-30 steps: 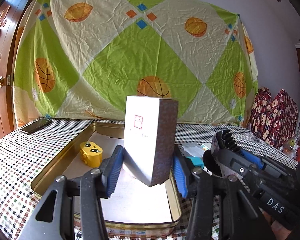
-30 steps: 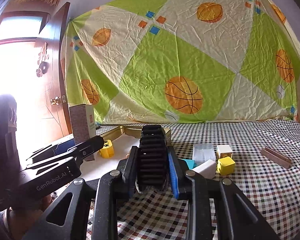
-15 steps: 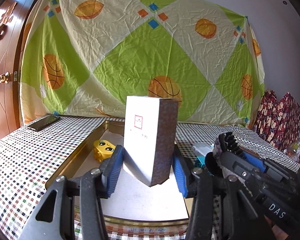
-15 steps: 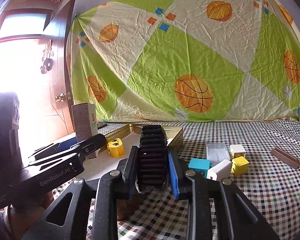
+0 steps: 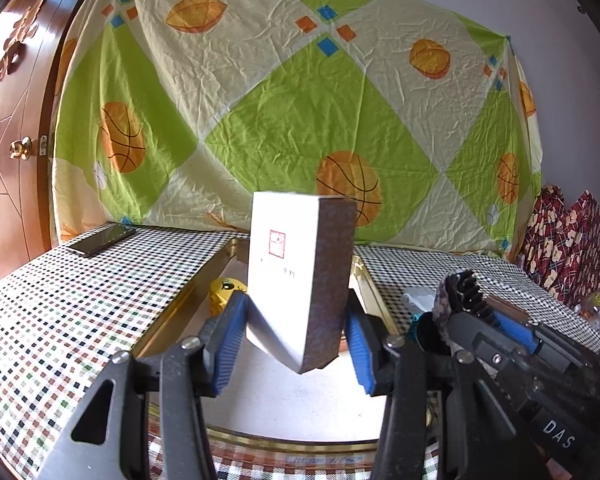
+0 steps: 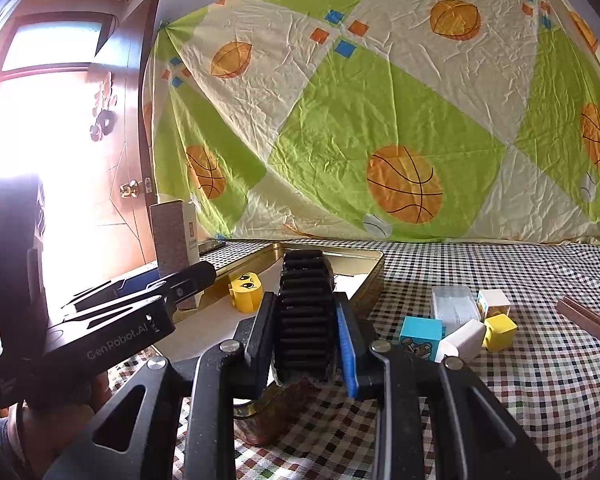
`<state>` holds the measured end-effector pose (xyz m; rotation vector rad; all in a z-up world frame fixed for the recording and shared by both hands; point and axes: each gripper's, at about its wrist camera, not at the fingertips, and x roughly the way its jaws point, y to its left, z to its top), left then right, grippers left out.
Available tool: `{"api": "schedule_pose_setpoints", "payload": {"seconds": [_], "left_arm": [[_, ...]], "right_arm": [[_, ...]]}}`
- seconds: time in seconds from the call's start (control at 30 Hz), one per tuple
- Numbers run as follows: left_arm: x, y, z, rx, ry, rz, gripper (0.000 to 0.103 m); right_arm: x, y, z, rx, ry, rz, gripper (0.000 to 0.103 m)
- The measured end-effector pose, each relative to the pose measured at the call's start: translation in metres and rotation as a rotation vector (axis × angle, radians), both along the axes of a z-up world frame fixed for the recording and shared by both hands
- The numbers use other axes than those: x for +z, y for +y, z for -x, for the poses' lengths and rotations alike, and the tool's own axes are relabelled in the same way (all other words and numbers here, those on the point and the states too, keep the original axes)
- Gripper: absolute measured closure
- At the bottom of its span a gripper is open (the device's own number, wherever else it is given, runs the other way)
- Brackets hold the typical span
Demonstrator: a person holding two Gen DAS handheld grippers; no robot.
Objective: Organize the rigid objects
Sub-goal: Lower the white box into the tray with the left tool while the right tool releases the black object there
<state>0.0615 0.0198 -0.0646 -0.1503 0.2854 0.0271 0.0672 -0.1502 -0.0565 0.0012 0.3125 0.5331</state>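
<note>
The left gripper (image 5: 296,344) is clamped on a tall box (image 5: 300,272) and holds it up over the gold tray (image 5: 172,312). Only the bottom of the box sits between the blue pads (image 5: 230,340), so the box could tip or slip out if it gets bumped (it looks top-heavy). A small yellow block (image 6: 245,291) is already in the tray, and the box could land on it and fall over. The right gripper (image 6: 304,340) is squeezed tight on a black comb (image 6: 304,316), right beside the left one, so the two could knock together. More blocks (image 6: 460,328) wait on the checked cloth (image 6: 540,380), near the tray
</note>
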Motion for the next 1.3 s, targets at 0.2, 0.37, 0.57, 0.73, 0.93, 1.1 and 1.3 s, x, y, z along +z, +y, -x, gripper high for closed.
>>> {"api": "schedule_pose_setpoints", "payload": {"seconds": [0.2,0.37,0.57,0.73,0.93,1.1,1.3], "left_arm": [[-0.001,0.008,0.0,0.014,0.004,0.002,0.056],[-0.001,0.012,-0.002,0.016,0.011,0.004,0.056],[-0.001,0.019,-0.003,0.026,0.018,0.007,0.056],[-0.002,0.024,-0.003,0.03,0.022,0.009,0.056],[-0.003,0.029,-0.005,0.034,0.035,0.007,0.056],[-0.003,0.032,-0.006,0.035,0.043,0.002,0.056],[-0.004,0.037,-0.013,0.028,0.072,-0.006,0.056]], "right_arm": [[0.0,0.007,0.001,0.018,0.004,0.002,0.073],[-0.001,0.012,0.002,0.029,0.008,0.003,0.073],[-0.001,0.017,0.002,0.043,0.008,0.009,0.073],[0.0,0.021,0.001,0.052,0.015,0.012,0.073],[0.0,0.025,0.0,0.061,0.017,0.015,0.073],[0.0,0.03,-0.001,0.079,0.024,0.022,0.073],[-0.001,0.034,-0.004,0.096,0.045,0.026,0.073]]}}
